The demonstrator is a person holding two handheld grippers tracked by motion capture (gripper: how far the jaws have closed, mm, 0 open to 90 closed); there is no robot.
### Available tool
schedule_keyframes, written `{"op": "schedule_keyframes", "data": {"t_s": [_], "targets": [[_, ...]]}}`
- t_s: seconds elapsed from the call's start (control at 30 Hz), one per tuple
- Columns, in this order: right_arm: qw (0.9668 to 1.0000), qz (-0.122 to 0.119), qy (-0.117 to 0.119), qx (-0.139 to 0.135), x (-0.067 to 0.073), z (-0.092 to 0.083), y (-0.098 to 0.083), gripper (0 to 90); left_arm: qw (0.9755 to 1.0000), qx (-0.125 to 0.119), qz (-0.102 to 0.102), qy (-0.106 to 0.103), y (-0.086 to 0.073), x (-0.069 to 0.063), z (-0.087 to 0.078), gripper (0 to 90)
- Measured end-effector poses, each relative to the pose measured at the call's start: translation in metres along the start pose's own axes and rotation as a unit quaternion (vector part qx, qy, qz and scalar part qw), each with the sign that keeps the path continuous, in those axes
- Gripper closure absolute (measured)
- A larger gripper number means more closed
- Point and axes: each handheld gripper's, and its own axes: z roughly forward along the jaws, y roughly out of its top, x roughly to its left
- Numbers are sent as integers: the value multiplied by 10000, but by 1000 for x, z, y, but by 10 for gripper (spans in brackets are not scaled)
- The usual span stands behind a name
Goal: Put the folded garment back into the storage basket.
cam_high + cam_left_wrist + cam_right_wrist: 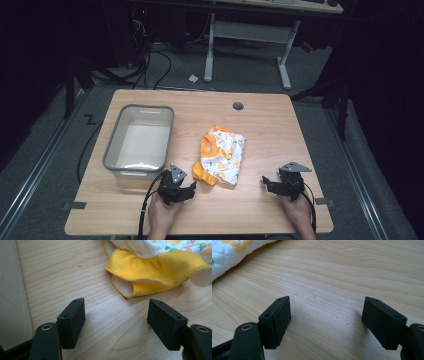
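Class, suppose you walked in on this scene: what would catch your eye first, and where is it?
The crumpled yellow and white patterned garment stands out, lying in the middle of the wooden table. Left of it sits an empty grey bin. Near the front edge, the left gripper and the right gripper flank the garment, both with jaws open and nothing between them.

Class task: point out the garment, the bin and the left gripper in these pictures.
garment (222, 157): high view, middle of the printed white fabric.
bin (113, 145): high view, grey left rim.
left gripper (116, 320): left gripper view, midway between its open black jaws.
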Motion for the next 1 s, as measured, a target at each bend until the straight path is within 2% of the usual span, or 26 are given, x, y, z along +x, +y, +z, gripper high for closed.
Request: {"op": "schedule_keyframes", "data": {"t_s": [0.57, 1.0], "targets": [[10000, 5, -4, -2, 0, 0, 0, 237, 10000, 7, 30, 25, 0, -1, 0, 303], [10000, 12, -9, 3, 0, 0, 0, 237, 10000, 17, -20, 72, 0, -2, 0, 304]]}}
